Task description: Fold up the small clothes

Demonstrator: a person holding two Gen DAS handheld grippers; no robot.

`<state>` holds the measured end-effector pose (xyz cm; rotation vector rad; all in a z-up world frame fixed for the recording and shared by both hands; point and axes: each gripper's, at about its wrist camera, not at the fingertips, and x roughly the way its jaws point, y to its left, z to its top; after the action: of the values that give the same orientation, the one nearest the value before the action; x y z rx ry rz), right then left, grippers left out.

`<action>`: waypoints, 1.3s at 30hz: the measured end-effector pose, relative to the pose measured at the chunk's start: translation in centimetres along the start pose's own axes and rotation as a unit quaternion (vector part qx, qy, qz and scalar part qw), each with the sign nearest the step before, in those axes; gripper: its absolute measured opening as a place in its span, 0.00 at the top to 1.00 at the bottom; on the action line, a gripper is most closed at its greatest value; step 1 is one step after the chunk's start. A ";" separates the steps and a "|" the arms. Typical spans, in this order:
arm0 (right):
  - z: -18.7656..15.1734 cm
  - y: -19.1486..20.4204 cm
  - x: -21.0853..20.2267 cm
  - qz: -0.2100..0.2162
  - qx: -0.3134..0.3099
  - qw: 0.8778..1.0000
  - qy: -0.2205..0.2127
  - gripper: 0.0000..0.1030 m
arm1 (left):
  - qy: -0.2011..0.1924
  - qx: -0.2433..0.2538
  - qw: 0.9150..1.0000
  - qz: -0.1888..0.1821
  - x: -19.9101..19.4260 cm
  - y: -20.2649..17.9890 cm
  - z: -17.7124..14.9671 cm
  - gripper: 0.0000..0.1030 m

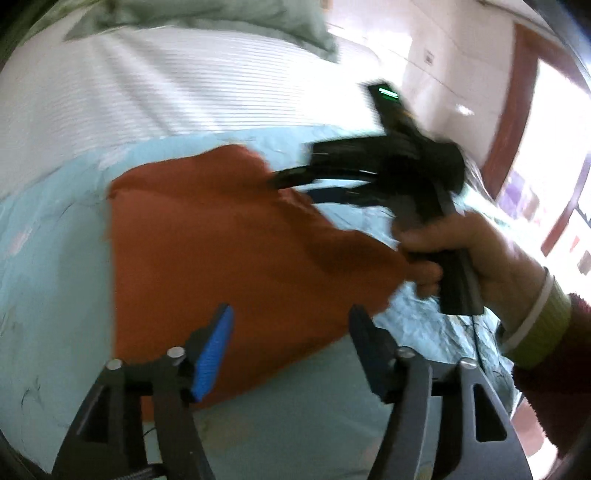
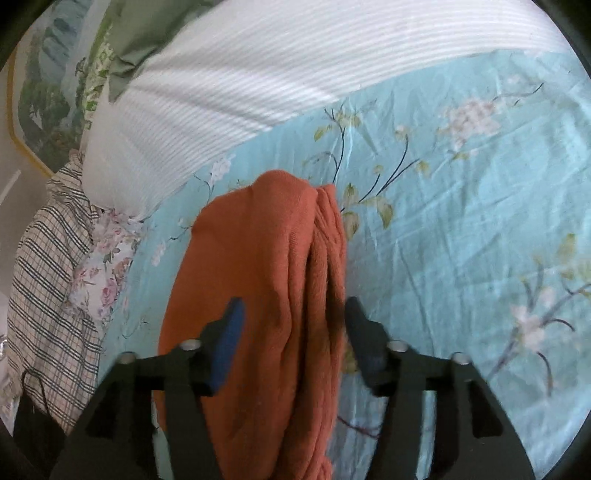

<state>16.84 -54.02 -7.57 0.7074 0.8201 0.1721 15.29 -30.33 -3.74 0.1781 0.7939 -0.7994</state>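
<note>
A bed fills both views, spread with a pale blue floral sheet (image 2: 461, 229) that is creased and printed with thin dark stems, green leaves and pale pink blossoms. Across its far part lies a white ribbed cover (image 2: 266, 74), with a green cushion (image 1: 229, 22) beyond it. In the right wrist view a checked cloth (image 2: 51, 280) and a rose-print cloth (image 2: 107, 273) are bunched at the sheet's left edge, below a framed landscape picture (image 2: 44, 85) on the wall. On the sheet lies the orange garment (image 1: 221, 251), a soft knit piece; in the left wrist view it spreads as a broad flat shape, while in the right wrist view it runs away from the camera in long lengthwise folds (image 2: 258, 295). A hand (image 1: 476, 258), with a pale band and a green cuff at the wrist, grips the handle of the right tool (image 1: 291, 184), whose black fingers point at the garment's far right edge; that view is too blurred to show whether they touch it. The right wrist view shows that tool (image 2: 291, 314) with jaws spread and the folded garment passing between them, the pads not pressing on it. The left tool (image 1: 291, 317) also stands spread, its blue pad (image 1: 214, 350) over the garment's near edge, nothing pinched.
</note>
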 end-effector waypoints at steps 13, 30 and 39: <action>-1.9 -0.8 1.7 0.009 0.020 0.999 0.038 0.28 | 0.050 -0.183 0.982 0.002 2.2 12.9 1.0 0.26; -1.5 -0.4 3.7 0.037 0.009 0.997 0.072 0.29 | 0.089 -0.218 0.972 -0.032 7.8 15.3 1.5 0.32; -2.5 1.2 4.7 0.040 0.000 0.994 0.101 0.68 | 0.063 -0.182 0.981 -0.038 7.1 14.5 1.9 0.72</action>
<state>18.39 -49.95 -10.84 0.7307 0.9857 0.3193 29.59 -25.04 -9.46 -0.1314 1.0571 -0.7062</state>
